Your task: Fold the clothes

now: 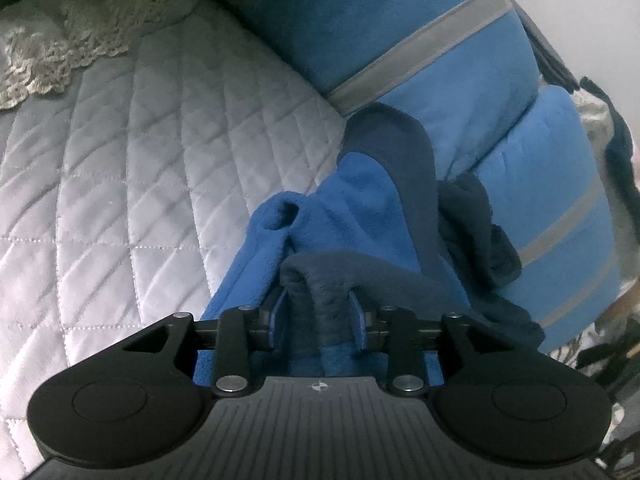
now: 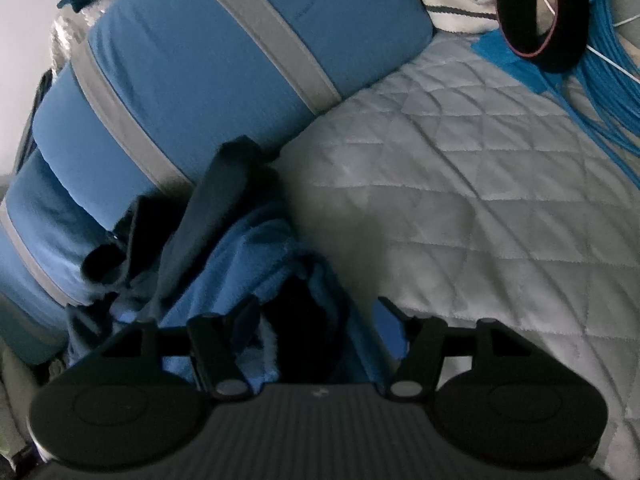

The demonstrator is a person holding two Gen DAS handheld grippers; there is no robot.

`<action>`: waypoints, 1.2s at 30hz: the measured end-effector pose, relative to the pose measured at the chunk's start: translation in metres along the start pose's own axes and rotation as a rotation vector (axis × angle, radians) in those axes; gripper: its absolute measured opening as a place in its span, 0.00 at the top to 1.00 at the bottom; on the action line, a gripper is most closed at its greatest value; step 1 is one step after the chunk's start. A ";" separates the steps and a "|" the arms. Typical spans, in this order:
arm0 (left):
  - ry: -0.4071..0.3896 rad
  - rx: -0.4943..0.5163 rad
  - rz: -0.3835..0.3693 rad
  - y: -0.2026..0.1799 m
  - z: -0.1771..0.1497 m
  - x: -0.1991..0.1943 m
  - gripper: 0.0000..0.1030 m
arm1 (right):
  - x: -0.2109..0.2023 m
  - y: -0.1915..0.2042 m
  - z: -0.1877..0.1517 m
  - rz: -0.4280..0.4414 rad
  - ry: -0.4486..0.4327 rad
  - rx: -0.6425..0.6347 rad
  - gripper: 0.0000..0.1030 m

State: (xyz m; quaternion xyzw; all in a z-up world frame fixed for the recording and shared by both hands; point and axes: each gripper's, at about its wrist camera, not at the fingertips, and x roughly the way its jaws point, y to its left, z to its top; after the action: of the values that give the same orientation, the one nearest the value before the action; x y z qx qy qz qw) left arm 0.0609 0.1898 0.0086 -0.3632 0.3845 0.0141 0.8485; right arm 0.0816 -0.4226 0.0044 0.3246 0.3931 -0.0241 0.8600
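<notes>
1. quilted white bedspread (image 1: 132,168): covers the bed; a crocheted lace piece (image 1: 80,40) lies at its upper left in the left wrist view.
2. blue fleece garment (image 1: 352,208): bright blue with navy trim, crumpled on the bedspread and touching the blue cushions with grey stripes (image 1: 420,60).
3. left gripper (image 1: 318,312): a navy fold of the garment sits between its fingers; whether the pads press on it cannot be told.
4. right gripper (image 2: 316,320): jaws spread wide, bunched fleece lying between them without being pinched.
5. blue cables (image 2: 608,80): coiled at the upper right of the right wrist view, beside a black strap loop (image 2: 520,20).
</notes>
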 end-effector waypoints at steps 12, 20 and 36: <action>-0.022 0.035 0.054 -0.008 0.001 -0.004 0.59 | -0.006 0.002 0.002 -0.030 -0.076 -0.017 0.25; -0.182 0.187 0.119 -0.042 0.003 -0.038 0.48 | -0.005 0.009 0.003 -0.056 -0.088 -0.051 0.25; -0.310 0.698 -0.017 -0.211 -0.052 -0.055 0.28 | -0.005 0.023 0.012 0.009 -0.119 -0.162 0.22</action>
State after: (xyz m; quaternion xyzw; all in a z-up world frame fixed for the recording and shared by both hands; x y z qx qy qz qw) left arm 0.0528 0.0158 0.1499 -0.0490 0.2302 -0.0703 0.9694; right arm 0.0931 -0.4123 0.0256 0.2537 0.3405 -0.0076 0.9053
